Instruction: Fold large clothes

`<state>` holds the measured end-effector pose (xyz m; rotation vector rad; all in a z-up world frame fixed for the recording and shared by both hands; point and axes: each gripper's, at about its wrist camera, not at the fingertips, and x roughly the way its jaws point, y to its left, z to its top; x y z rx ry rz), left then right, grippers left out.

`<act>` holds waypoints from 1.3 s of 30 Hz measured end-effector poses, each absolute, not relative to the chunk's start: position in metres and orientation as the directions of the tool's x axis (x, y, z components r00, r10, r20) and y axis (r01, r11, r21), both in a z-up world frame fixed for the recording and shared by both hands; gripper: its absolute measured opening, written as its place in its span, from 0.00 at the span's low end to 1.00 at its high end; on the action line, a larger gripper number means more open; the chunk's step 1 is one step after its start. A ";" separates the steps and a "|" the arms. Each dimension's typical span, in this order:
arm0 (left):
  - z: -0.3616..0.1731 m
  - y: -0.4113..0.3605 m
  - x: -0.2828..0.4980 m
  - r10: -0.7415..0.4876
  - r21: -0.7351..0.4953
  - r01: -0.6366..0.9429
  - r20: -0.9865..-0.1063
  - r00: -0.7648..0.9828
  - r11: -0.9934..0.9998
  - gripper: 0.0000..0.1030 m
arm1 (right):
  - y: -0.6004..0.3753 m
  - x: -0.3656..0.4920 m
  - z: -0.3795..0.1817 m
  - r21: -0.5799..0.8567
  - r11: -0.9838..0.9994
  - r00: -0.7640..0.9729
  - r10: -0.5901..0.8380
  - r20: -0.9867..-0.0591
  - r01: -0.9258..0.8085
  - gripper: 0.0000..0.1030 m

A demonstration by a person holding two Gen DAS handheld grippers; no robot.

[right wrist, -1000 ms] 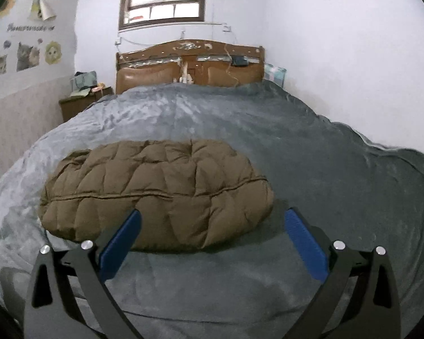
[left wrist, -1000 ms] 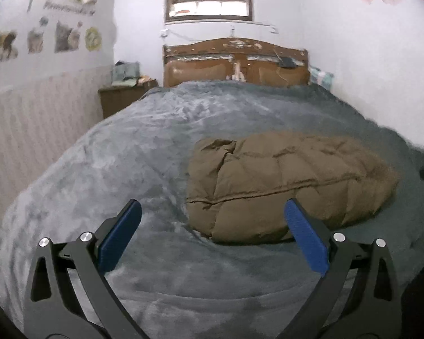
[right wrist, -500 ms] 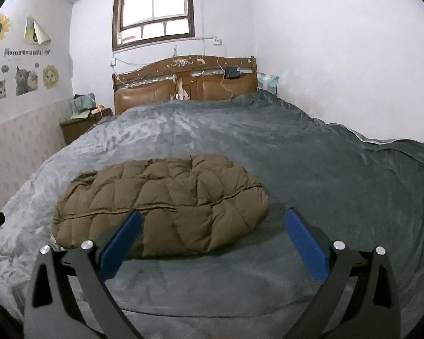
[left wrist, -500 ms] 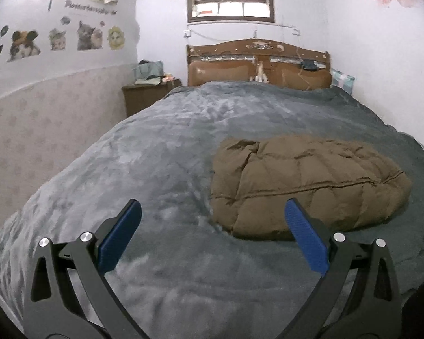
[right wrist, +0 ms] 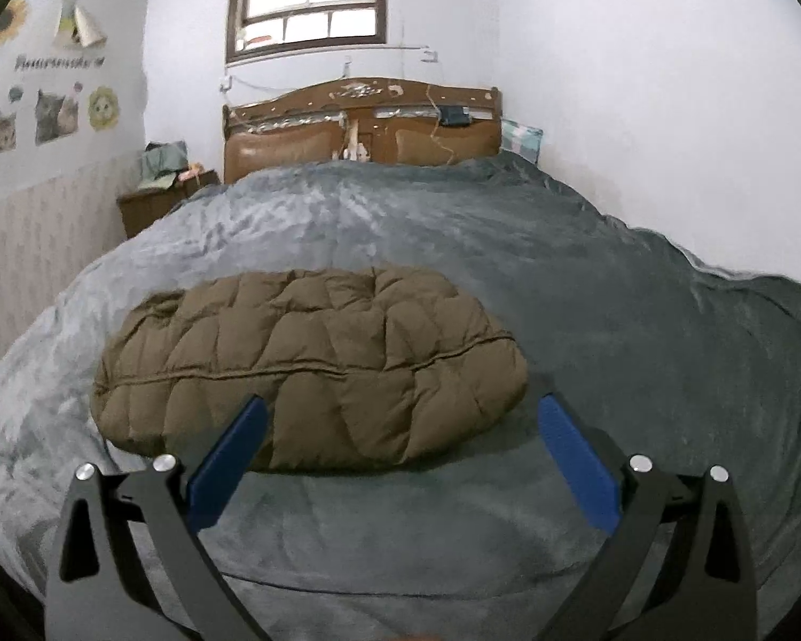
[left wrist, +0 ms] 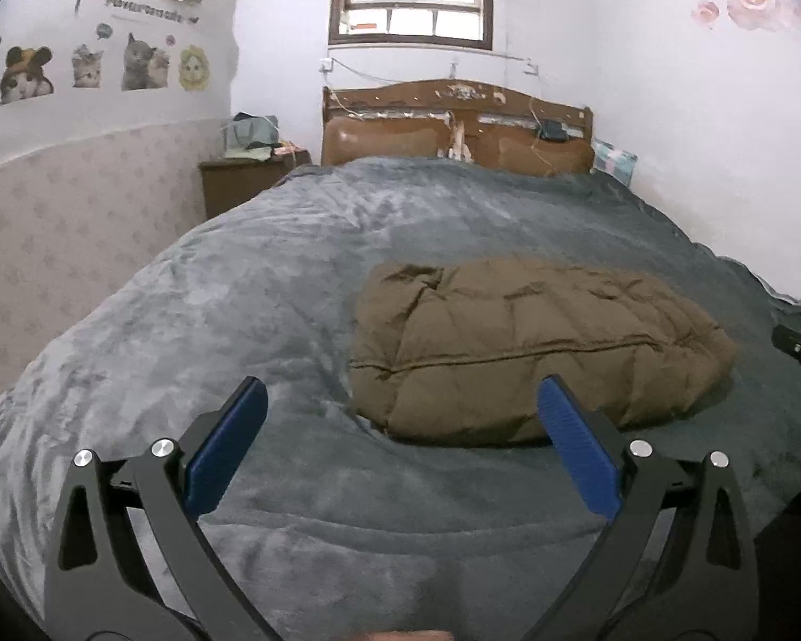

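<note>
While both grippers gape, the folded jacket (right wrist: 309, 363) lies crosswise on the bed (right wrist: 614, 320).

The left gripper (left wrist: 400, 416) and right gripper (right wrist: 400, 430) both hang level, jaws spread wide, holding nothing.

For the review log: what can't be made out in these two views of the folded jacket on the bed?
- Jacket underside, sleeves, hood: both views, tucked inside the folded bundle.
- Nightstand clutter: both views, too small and blurred.
- Right gripper in the left wrist view: only a dark piece shows, cut off by the right edge.
- Wall lettering: blurred, unreadable.
- Left gripper handle and hand: below the frame.
</note>
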<state>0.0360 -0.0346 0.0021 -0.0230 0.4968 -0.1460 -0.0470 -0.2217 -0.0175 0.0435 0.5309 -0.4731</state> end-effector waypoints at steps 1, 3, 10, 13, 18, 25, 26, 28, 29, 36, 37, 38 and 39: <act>0.002 -0.035 0.036 -0.140 -0.053 0.131 -0.475 0.869 0.990 0.97 | -0.221 -0.046 -0.019 -0.089 0.893 0.758 -0.423 -0.497 0.440 0.98; 0.001 -0.036 0.039 -0.141 -0.051 0.134 -0.482 0.865 0.990 0.97 | -0.217 -0.042 -0.020 -0.113 0.900 0.759 -0.419 -0.499 0.422 0.98; -0.002 -0.034 0.045 -0.155 -0.082 0.131 -0.500 0.852 0.988 0.97 | -0.200 -0.035 -0.028 -0.196 0.913 0.765 -0.406 -0.500 0.357 0.98; -0.005 -0.035 0.050 -0.132 -0.067 0.113 -0.525 0.841 0.991 0.97 | -0.201 -0.033 -0.029 -0.203 0.913 0.761 -0.407 -0.505 0.353 0.98; -0.002 -0.036 0.045 -0.106 -0.039 0.100 -0.489 0.866 0.994 0.97 | -0.205 -0.034 -0.028 -0.191 0.910 0.756 -0.413 -0.507 0.369 0.98; -0.001 -0.040 0.043 -0.064 0.010 0.078 -0.468 0.882 0.997 0.97 | -0.206 -0.038 -0.027 -0.185 0.908 0.755 -0.415 -0.507 0.375 0.98; -0.002 -0.039 0.044 -0.070 0.001 0.080 -0.474 0.878 0.997 0.97 | -0.206 -0.037 -0.027 -0.184 0.908 0.756 -0.415 -0.507 0.376 0.98; -0.004 -0.036 0.047 -0.085 -0.023 0.084 -0.493 0.866 0.996 0.97 | -0.208 -0.040 -0.026 -0.178 0.906 0.755 -0.418 -0.505 0.383 0.98; -0.004 -0.035 0.048 -0.094 -0.034 0.089 -0.501 0.861 0.995 0.97 | -0.208 -0.041 -0.026 -0.176 0.906 0.755 -0.420 -0.505 0.386 0.98; -0.006 -0.032 0.048 -0.096 -0.039 0.089 -0.506 0.857 0.995 0.97 | -0.213 -0.045 -0.023 -0.166 0.897 0.749 -0.436 -0.499 0.411 0.98; -0.006 -0.033 0.048 -0.095 -0.033 0.090 -0.506 0.858 0.995 0.97 | -0.213 -0.044 -0.023 -0.167 0.896 0.748 -0.437 -0.499 0.412 0.98; -0.006 -0.035 0.048 -0.095 -0.030 0.092 -0.506 0.857 0.995 0.97 | -0.213 -0.044 -0.023 -0.169 0.896 0.748 -0.437 -0.499 0.411 0.98; -0.007 -0.035 0.048 -0.097 -0.029 0.095 -0.507 0.856 0.995 0.97 | -0.213 -0.044 -0.023 -0.170 0.896 0.748 -0.437 -0.499 0.410 0.98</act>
